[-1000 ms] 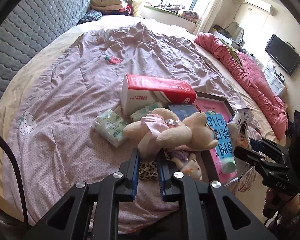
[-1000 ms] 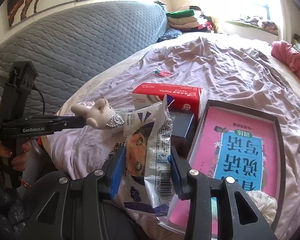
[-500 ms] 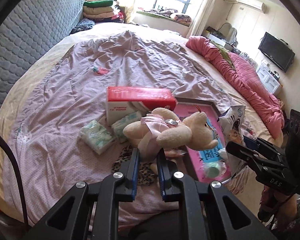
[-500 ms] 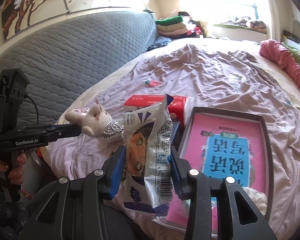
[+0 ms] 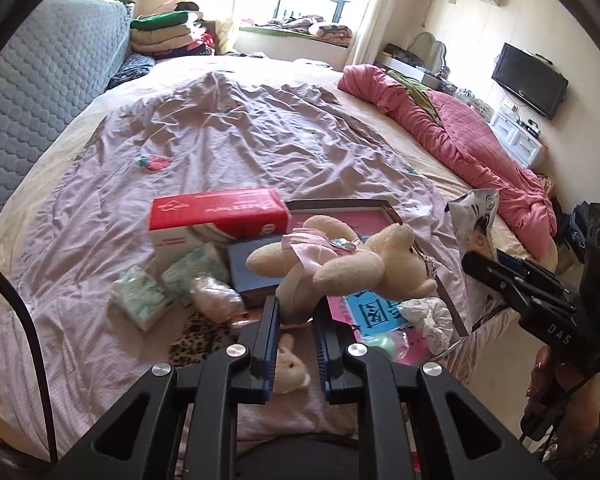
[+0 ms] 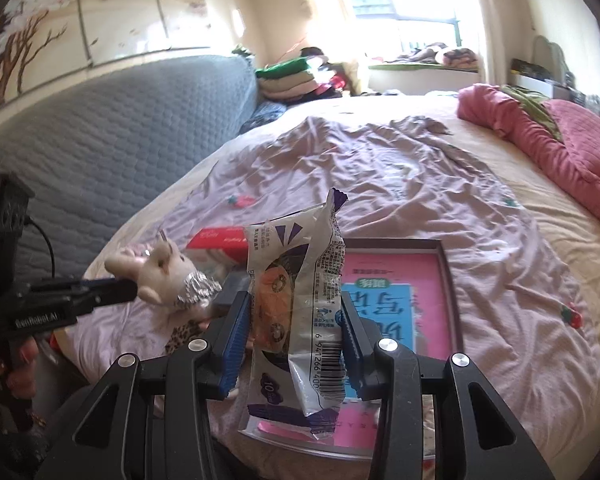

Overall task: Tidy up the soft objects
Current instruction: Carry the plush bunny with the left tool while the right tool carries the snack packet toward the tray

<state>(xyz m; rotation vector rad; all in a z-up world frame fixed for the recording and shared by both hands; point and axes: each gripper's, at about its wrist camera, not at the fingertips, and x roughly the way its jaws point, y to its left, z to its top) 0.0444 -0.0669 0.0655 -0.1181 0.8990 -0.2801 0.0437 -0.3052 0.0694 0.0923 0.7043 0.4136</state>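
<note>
A cream plush bear [image 5: 352, 264] with a pink bow hangs above the bed's near edge, and my left gripper [image 5: 296, 312] is shut on its leg. In the right wrist view the same bear [image 6: 164, 276] sticks out from the left gripper [image 6: 132, 290] at the left. My right gripper [image 6: 294, 320] is shut on a white and purple snack packet [image 6: 300, 300], held upright. From the left wrist view the packet [image 5: 474, 220] shows at the right, above the right gripper [image 5: 476, 264]. A second small plush [image 5: 290, 372] lies on the sheet below my left fingers.
On the lilac sheet lie a red tissue box [image 5: 216, 216], tissue packs [image 5: 140, 298], a dark blue box [image 5: 252, 268], a leopard-print item [image 5: 196, 336], a framed pink book [image 6: 396, 300] and a white scrunchie [image 5: 428, 316]. A pink quilt [image 5: 460, 140] lies right, a grey headboard [image 5: 28, 92] left.
Both grippers have risen and drawn back from the bed, carrying the bear and the packet. The things on the sheet now look lower and farther off.
</note>
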